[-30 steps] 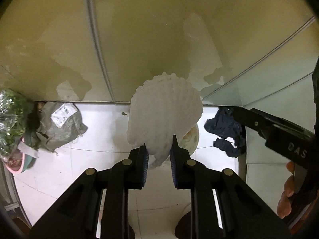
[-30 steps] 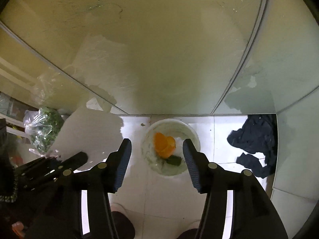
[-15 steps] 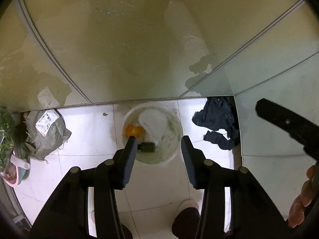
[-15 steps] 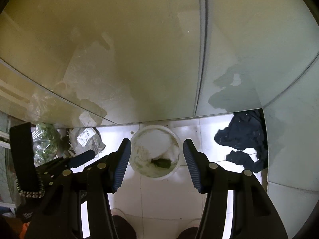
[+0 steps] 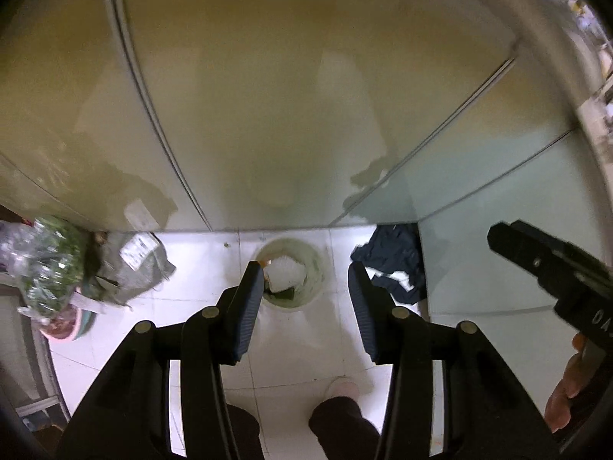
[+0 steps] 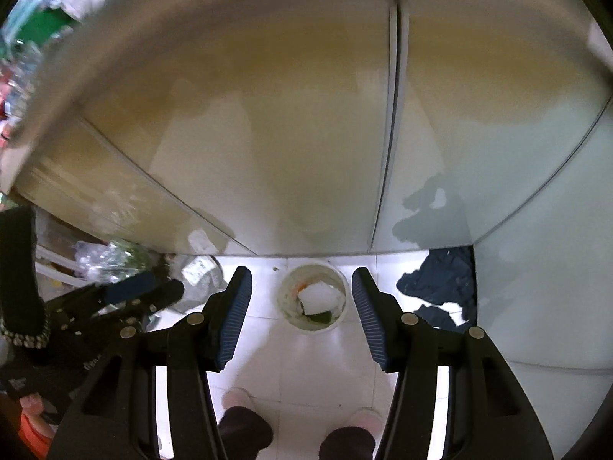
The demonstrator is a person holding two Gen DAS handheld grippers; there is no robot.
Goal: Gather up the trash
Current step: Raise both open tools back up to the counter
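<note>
Both grippers, the left gripper and the right gripper, hang spread wide and empty above the white bucket on the tiled floor. Inside the bucket lie the white foam sheet, an orange scrap and something dark green. A dark cloth lies to the bucket's right.

Dim, blurred fisheye views; white floor glares.

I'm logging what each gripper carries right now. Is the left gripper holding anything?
No: the left gripper is open with nothing between its fingers, and the white foam piece lies in the bucket.
</note>
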